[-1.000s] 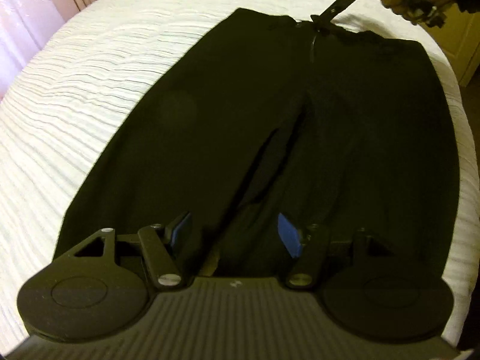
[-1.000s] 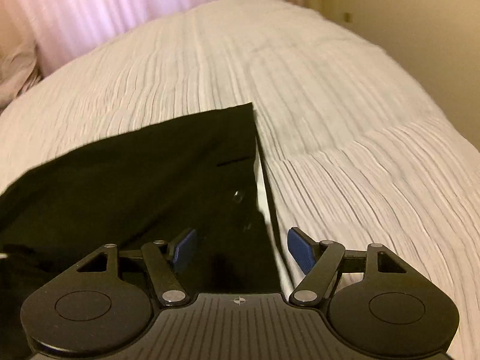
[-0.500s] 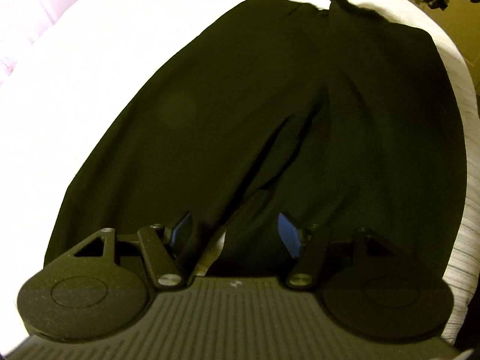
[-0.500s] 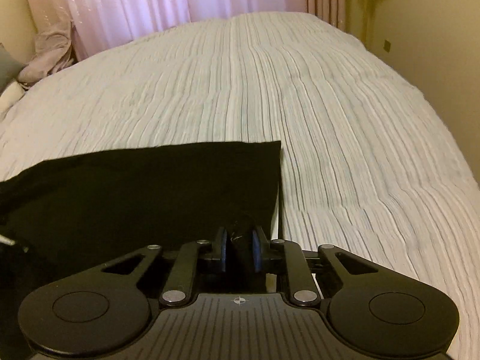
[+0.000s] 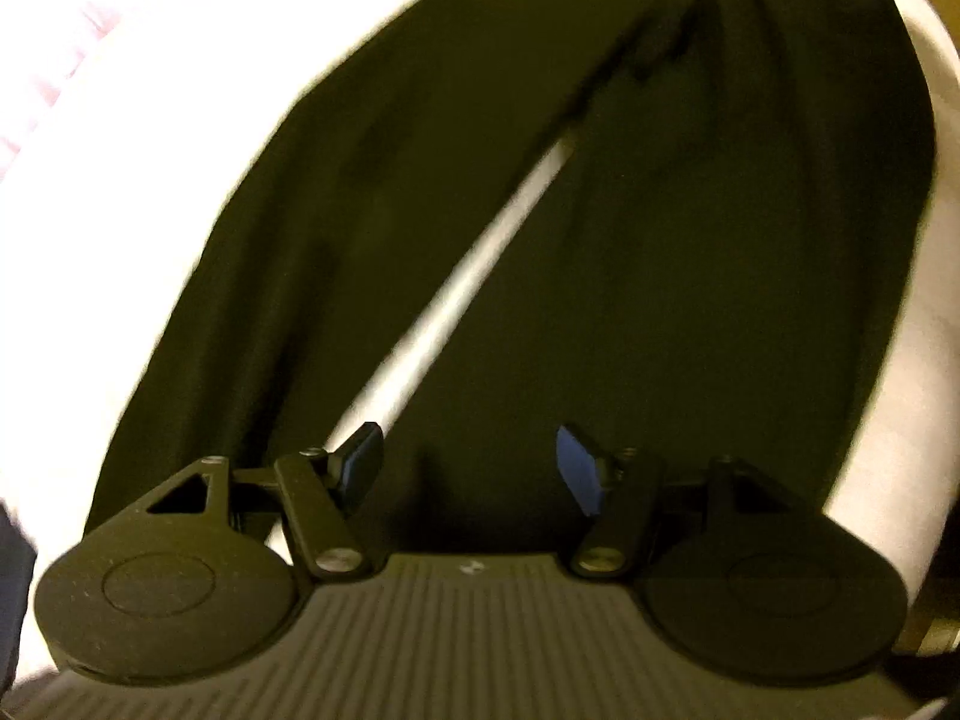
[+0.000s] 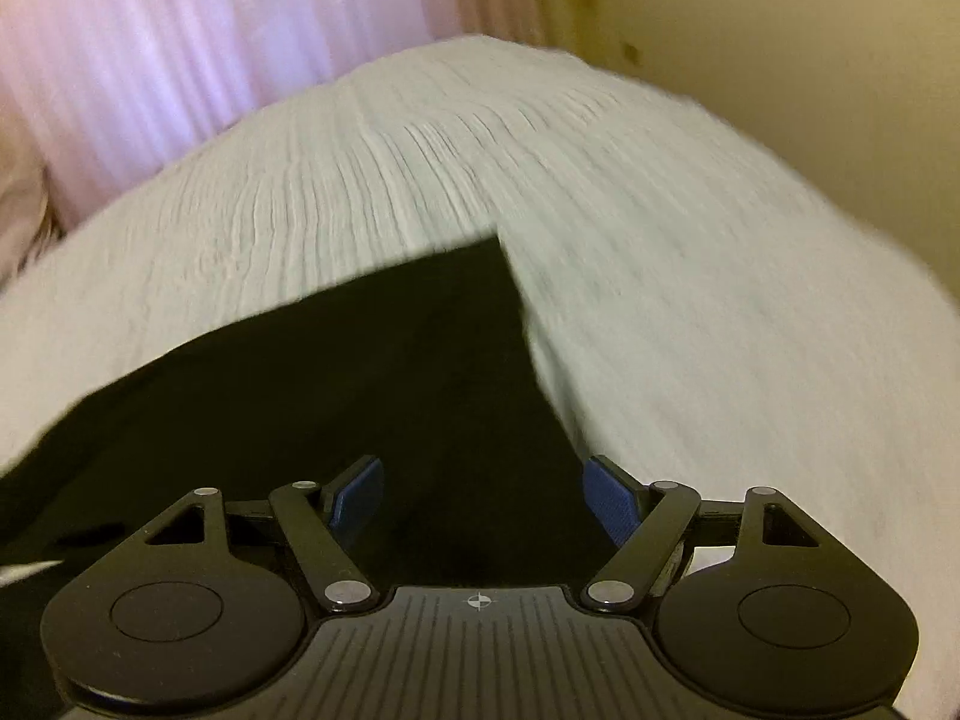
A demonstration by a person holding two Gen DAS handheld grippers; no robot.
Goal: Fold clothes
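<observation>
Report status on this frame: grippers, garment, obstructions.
Left gripper open, right gripper open, neither holding cloth. Black trousers flat on white bedspread, legs spread apart. Nothing in the way.

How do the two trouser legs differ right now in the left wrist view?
The left leg slants away towards the left; the right leg lies straighter. The left gripper hangs open over the right leg's hem, while the left leg's hem sits outside its fingers. Both are black, flat on the white bedspread, split by a bright wedge of it.

White bedspread [image 6: 690, 312] – pale curtains [image 6: 180, 48]
</observation>
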